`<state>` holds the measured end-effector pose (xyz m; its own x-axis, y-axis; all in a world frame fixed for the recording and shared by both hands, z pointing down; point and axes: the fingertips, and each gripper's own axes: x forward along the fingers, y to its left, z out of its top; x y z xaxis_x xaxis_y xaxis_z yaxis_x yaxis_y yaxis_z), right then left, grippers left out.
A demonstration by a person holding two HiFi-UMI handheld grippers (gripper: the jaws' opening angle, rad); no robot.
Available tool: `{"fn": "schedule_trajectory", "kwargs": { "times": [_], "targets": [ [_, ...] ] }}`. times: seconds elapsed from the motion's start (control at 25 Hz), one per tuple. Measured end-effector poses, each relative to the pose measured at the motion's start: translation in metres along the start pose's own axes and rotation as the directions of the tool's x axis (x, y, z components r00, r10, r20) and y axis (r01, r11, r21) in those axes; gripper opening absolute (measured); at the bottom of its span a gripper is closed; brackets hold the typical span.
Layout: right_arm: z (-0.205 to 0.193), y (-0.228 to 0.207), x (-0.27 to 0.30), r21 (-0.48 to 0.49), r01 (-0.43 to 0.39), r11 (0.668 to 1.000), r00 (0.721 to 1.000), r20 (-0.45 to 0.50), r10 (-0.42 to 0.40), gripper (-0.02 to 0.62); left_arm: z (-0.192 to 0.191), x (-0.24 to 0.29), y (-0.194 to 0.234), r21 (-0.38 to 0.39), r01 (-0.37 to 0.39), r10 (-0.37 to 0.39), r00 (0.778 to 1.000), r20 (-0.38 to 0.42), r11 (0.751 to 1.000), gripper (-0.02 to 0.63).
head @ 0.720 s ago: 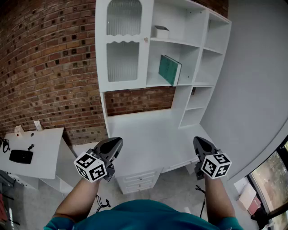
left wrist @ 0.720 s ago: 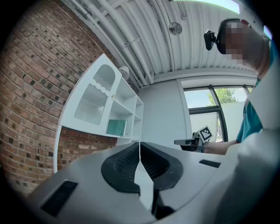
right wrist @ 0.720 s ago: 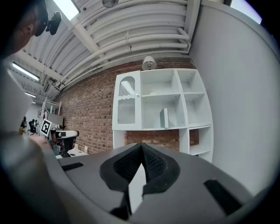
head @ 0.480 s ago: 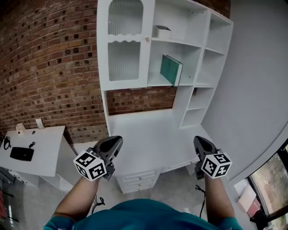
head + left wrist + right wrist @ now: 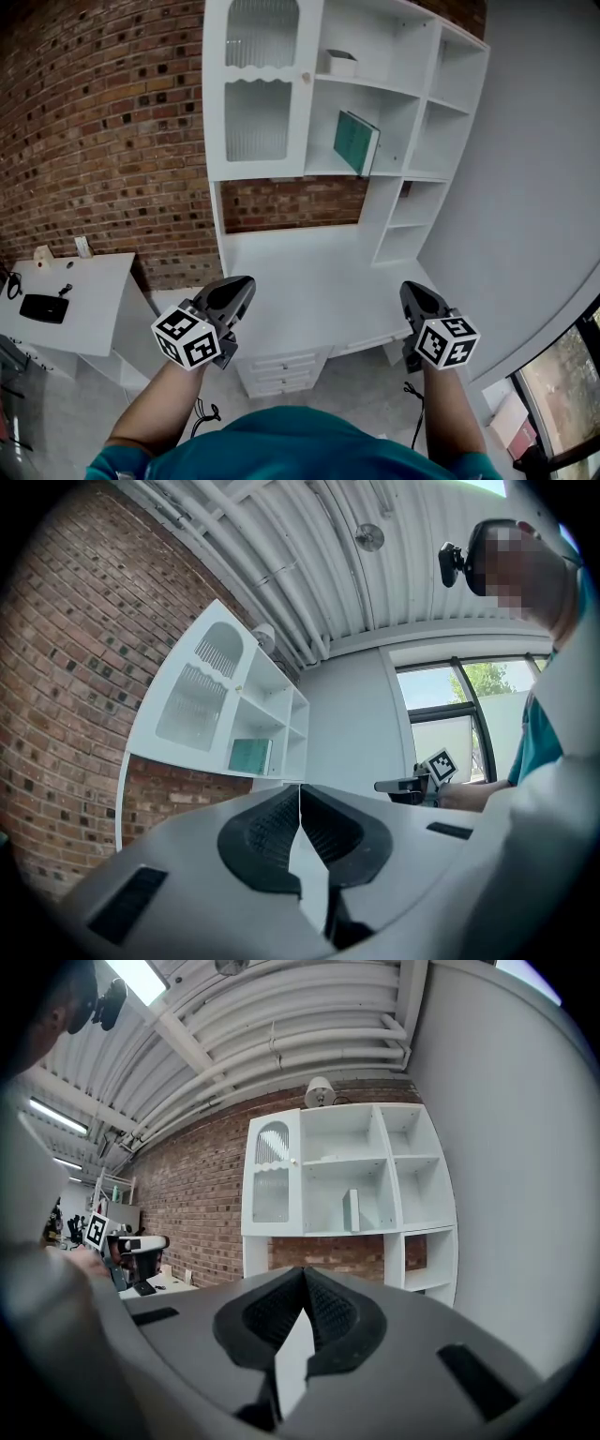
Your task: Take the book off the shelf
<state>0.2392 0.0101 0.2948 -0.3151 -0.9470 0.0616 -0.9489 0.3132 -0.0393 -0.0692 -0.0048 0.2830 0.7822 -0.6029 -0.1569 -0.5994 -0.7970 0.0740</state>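
Note:
A teal book (image 5: 356, 142) leans upright in the middle compartment of the white shelf unit (image 5: 309, 169); it also shows as the book (image 5: 249, 756) in the left gripper view and, edge-on, as the book (image 5: 352, 1209) in the right gripper view. My left gripper (image 5: 242, 286) hovers over the desk's near left edge, jaws shut, holding nothing. My right gripper (image 5: 410, 292) hovers at the desk's near right, also shut and empty. Both are far below the book. The left gripper (image 5: 300, 789) and the right gripper (image 5: 305, 1272) show their jaw tips pressed together.
A white desk top (image 5: 300, 281) with drawers (image 5: 281, 366) lies under the shelves. A small white box (image 5: 337, 62) sits on the upper shelf. Glass-fronted cupboard door (image 5: 255, 94) at left. A side table (image 5: 66, 309) with a black device (image 5: 42, 307) stands left; brick wall behind, grey wall right.
The view has shifted slightly; both grippers have edged a little upward toward the desk. Their jaws remain shut, and the book has not moved.

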Motion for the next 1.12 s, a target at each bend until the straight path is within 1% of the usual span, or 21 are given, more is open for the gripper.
{"fn": "schedule_trajectory", "kwargs": {
  "times": [0.2, 0.36, 0.64, 0.88, 1.0, 1.12],
  "targets": [
    [0.004, -0.014, -0.006, -0.003, -0.014, 1.000, 1.000, 0.012, 0.014, 0.021, 0.001, 0.009, -0.013, 0.009, -0.024, 0.024, 1.000, 0.005, 1.000, 0.014],
    [0.000, -0.026, -0.009, -0.004, -0.040, 0.999, 0.999, 0.009, 0.040, 0.021, -0.006, 0.015, -0.024, 0.001, -0.050, 0.050, 0.999, 0.010, 0.999, 0.014],
    [-0.014, -0.038, 0.003, 0.008, -0.081, 0.997, 0.997, -0.006, 0.081, 0.023, -0.022, 0.021, -0.025, -0.018, -0.091, 0.091, 0.996, -0.006, 0.996, 0.014],
    [-0.018, -0.031, 0.033, -0.001, -0.081, 0.997, 0.997, -0.010, 0.081, 0.023, -0.024, 0.027, 0.003, -0.020, -0.078, 0.078, 0.997, -0.002, 0.997, 0.014],
    [-0.017, -0.028, 0.056, -0.009, -0.057, 0.998, 0.998, -0.007, 0.057, 0.023, -0.024, 0.034, 0.027, -0.020, -0.043, 0.043, 0.999, 0.008, 0.999, 0.014],
    [-0.013, -0.021, 0.087, -0.019, -0.020, 1.000, 1.000, 0.006, 0.020, 0.023, -0.022, 0.043, 0.061, -0.012, 0.010, -0.010, 1.000, 0.018, 1.000, 0.014]
  ]
}}
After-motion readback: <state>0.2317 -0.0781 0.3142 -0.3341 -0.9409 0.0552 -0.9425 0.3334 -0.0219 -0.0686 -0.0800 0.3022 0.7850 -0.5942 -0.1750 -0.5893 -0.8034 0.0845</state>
